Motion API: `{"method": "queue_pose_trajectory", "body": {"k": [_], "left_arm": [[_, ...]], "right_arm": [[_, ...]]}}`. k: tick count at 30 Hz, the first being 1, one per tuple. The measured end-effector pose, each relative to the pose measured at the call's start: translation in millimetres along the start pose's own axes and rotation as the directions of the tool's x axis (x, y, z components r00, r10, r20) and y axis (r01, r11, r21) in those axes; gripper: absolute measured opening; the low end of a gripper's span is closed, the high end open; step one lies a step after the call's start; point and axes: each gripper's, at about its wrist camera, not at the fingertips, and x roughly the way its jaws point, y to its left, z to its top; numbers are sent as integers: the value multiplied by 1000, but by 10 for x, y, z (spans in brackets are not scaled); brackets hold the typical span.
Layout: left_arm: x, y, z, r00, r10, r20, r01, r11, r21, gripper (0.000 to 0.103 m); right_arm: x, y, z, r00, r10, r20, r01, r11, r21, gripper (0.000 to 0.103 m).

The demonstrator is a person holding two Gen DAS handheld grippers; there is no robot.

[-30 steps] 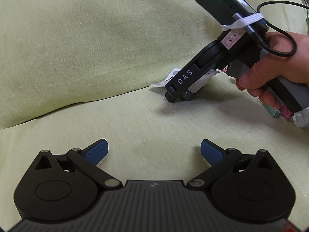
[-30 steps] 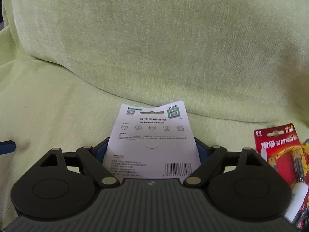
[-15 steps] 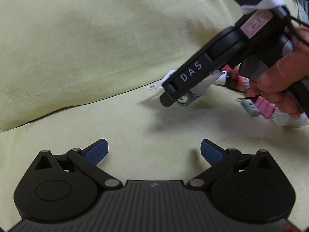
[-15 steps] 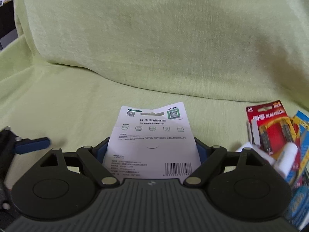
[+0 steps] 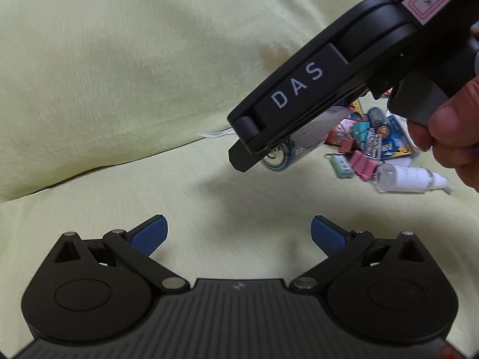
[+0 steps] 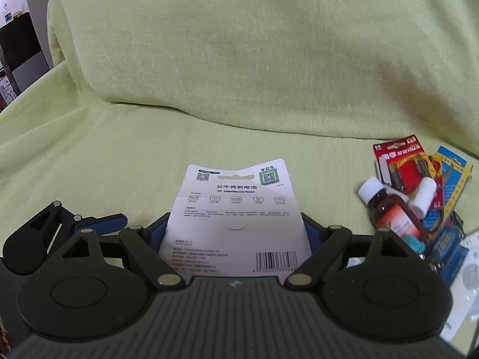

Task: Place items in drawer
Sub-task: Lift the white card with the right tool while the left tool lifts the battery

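Battery card (image 6: 236, 221) clamped between right hand-held gripper (image 6: 236, 233) fingers; apparently lifted.

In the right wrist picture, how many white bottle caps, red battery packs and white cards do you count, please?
2 white bottle caps
1 red battery pack
1 white card, held in the right gripper
Total: 4

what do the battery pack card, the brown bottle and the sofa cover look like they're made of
Battery pack card: matte white printed cardboard, creased and flat, probably.
Brown bottle: translucent amber, glossy, so glass or plastic; white plastic-looking cap.
Sofa cover: soft woven fabric, yellow-green, with a fuzzy nap and folds.
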Motion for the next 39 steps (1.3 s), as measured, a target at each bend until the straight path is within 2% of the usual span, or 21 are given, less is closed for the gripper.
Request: {"method": "queue_pose_trajectory", "body": {"k": [6,20,31,34,39], "left_arm": [[-207,-75,-16,999,-32,6,32,999,-35,102],[-548,-502,-138,998,-48,36,48,999,-1,102],[-683,-746,-209,990,-118,78,121,992,-36,102],[-723,-834,-218,985,-125,119,126,992,-2,102],[-742,-960,-201,981,-172,91,169,985,40,102]], "right_arm": [[-249,89,-97,1000,3,16,-4,1000,23,83],[-723,190,-413,999,-24,34,22,998,55,83],[-1006,200,-639,998,-54,43,50,996,79,83],[-1084,187,-702,997,-61,51,56,994,93,83],[-1249,127,-844,995,-84,63,75,989,127,83]]}}
